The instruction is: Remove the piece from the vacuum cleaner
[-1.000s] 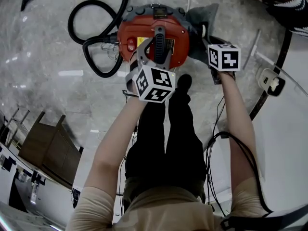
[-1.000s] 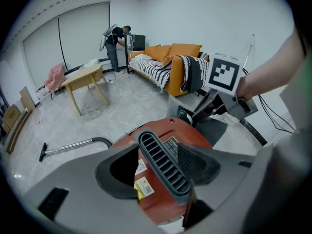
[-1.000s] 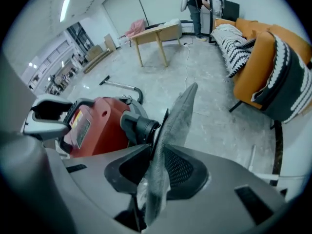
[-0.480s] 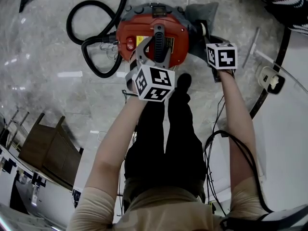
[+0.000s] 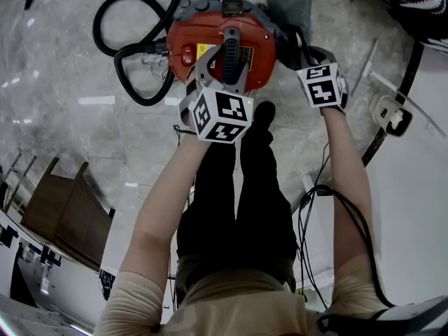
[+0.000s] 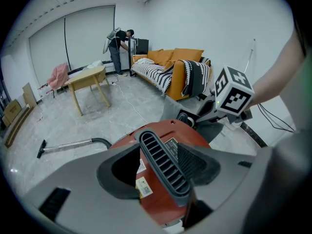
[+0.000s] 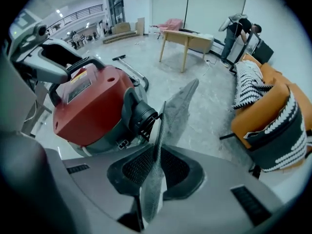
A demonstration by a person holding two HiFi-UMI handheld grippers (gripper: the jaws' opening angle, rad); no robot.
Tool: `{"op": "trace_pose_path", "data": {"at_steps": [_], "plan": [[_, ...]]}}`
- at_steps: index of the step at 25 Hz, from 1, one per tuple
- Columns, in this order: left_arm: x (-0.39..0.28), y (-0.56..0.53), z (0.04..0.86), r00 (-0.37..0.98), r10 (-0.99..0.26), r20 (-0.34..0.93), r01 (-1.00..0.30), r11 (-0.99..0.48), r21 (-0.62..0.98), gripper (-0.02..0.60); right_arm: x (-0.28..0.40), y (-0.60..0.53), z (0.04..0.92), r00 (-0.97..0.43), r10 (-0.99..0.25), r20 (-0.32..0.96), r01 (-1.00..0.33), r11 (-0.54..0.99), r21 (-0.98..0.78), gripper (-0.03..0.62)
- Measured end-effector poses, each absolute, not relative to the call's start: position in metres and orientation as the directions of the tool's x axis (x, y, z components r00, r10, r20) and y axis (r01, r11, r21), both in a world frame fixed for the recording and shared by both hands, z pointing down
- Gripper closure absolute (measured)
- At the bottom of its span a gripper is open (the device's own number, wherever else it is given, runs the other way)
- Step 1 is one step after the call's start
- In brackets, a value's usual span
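A red vacuum cleaner [image 5: 210, 37] stands on the grey floor in front of the person's feet. My left gripper [image 5: 222, 75] is over its top, shut on the black ribbed handle [image 6: 163, 165], which runs between the jaws. A grey mesh dust bag [image 7: 178, 108] hangs from the black port on the cleaner's side [image 7: 141, 118]. My right gripper [image 7: 155, 172] has just been closing and is now shut on the bag's lower edge, the fabric pinched between its pads. In the head view the bag [image 5: 288, 9] lies right of the cleaner, above my right gripper [image 5: 302, 56].
A black hose [image 5: 133, 54] loops on the floor left of the cleaner. Its wand [image 6: 68, 144] lies further off. A white power strip [image 5: 392, 117] and cables lie to the right. An orange sofa [image 7: 273, 111], a wooden table [image 6: 87, 79] and a person [image 6: 117, 45] are across the room.
My right gripper has rolled, its marker cube now tilted, and shifted slightly towards the cleaner. The grey bag now shows more upright at the cleaner's right. My left gripper stayed on the handle.
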State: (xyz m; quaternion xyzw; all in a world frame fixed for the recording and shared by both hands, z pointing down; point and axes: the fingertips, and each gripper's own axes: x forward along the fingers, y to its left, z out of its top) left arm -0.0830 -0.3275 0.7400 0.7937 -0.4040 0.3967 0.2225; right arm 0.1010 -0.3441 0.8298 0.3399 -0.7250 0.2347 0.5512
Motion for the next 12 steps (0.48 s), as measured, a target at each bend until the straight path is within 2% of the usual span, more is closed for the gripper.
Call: {"op": "trace_pose_path", "data": {"at_steps": [4,6,7,9,12], "plan": [[-0.0838,-0.327,0.7395,0.36,-0.471,0.806,-0.822,-0.568,0.035,0.339,0.0995,-0.3429,0.8306,-0.133,-0.281,0.95,-0.703,0.703,0.11,0.548],[-0.0837,-0.3266,0.739,0.359,-0.472,0.805,-0.823,-0.567,0.035,0.339,0.1005,-0.3426,0.8315,-0.148,-0.281,0.948,-0.758,0.648,0.074,0.548],[-0.0834,-0.3267,0.7387,0.359,-0.472,0.805,-0.823,-0.567,0.035,0.339,0.1018,-0.3436,0.8316,-0.175,-0.271,0.946,-0.823,0.568,0.011,0.548],[-0.0836,-0.3269,0.7386,0.36,-0.473,0.804,-0.823,-0.567,0.035,0.339,0.1031,-0.3473,0.8308,-0.266,-0.256,0.929,-0.936,0.298,-0.186,0.549],[-0.0843,-0.3269,0.7394,0.358,-0.474,0.804,-0.824,-0.566,0.033,0.339,0.1029,-0.3473,0.8327,-0.39,-0.267,0.881,-0.903,-0.078,-0.423,0.548]]}}
